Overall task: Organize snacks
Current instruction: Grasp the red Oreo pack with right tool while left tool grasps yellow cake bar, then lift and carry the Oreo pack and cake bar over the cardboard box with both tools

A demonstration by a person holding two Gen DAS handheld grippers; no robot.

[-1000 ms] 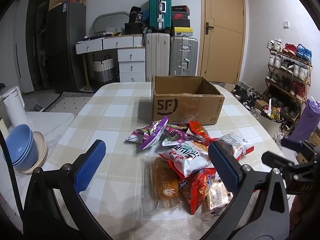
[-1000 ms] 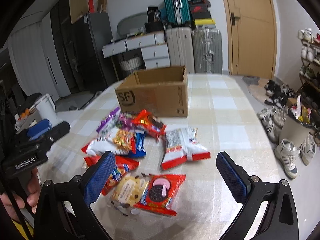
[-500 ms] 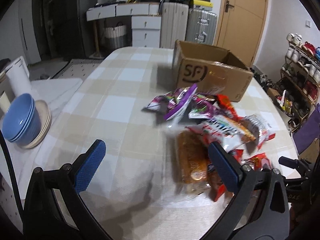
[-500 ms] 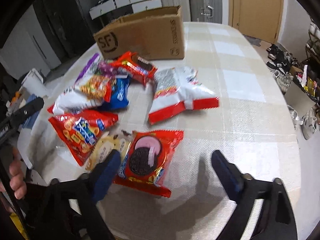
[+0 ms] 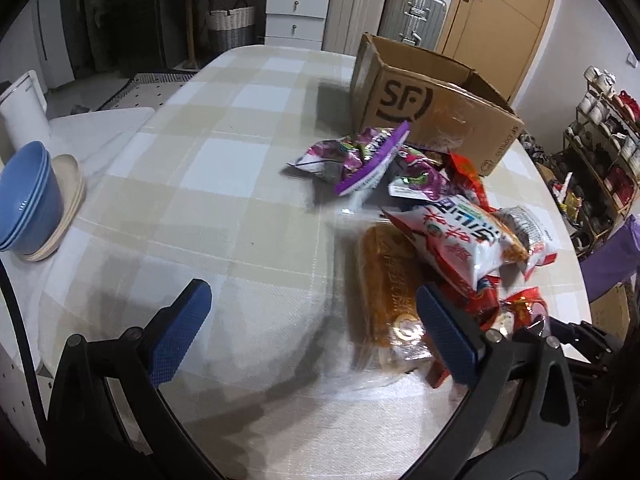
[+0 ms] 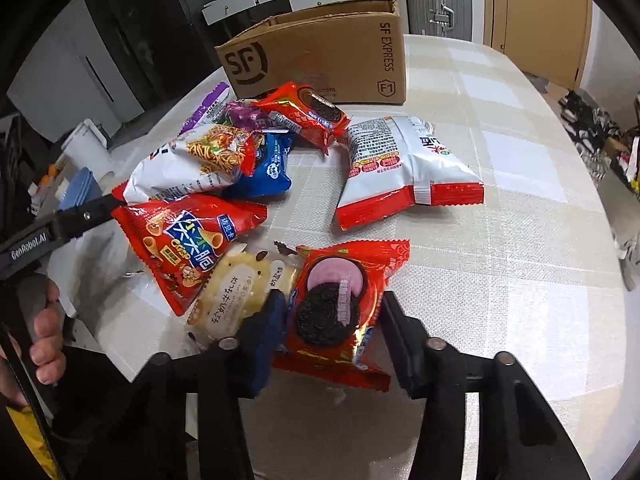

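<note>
A pile of snack bags lies on the checked table (image 5: 224, 184) in front of an open cardboard box (image 6: 320, 52) (image 5: 432, 108). My right gripper (image 6: 333, 302) points down at the pile's near edge. Its jaws are closing, and both pads press the sides of a red cookie packet (image 6: 340, 276) that lies between them. A pale cracker packet (image 6: 240, 296) and a red cone-snack bag (image 6: 188, 240) lie just left of it. My left gripper (image 5: 312, 296) hangs open over bare cloth. Its right finger (image 5: 444, 332) overlaps a bread packet (image 5: 384, 280). A hand (image 6: 44, 332) holds that gripper.
A white-and-red bag (image 6: 400, 172) lies apart to the right. A purple packet (image 5: 360, 156) sits near the box. Blue bowls (image 5: 24, 208) on plates and a white kettle (image 5: 22, 108) stand left. Beyond are suitcases (image 5: 412, 12) and a shoe rack (image 5: 600, 152).
Both grippers have sunk and tilted down toward the table. The right jaws have come together from wide open onto the red cookie packet. The left jaws stay open.
</note>
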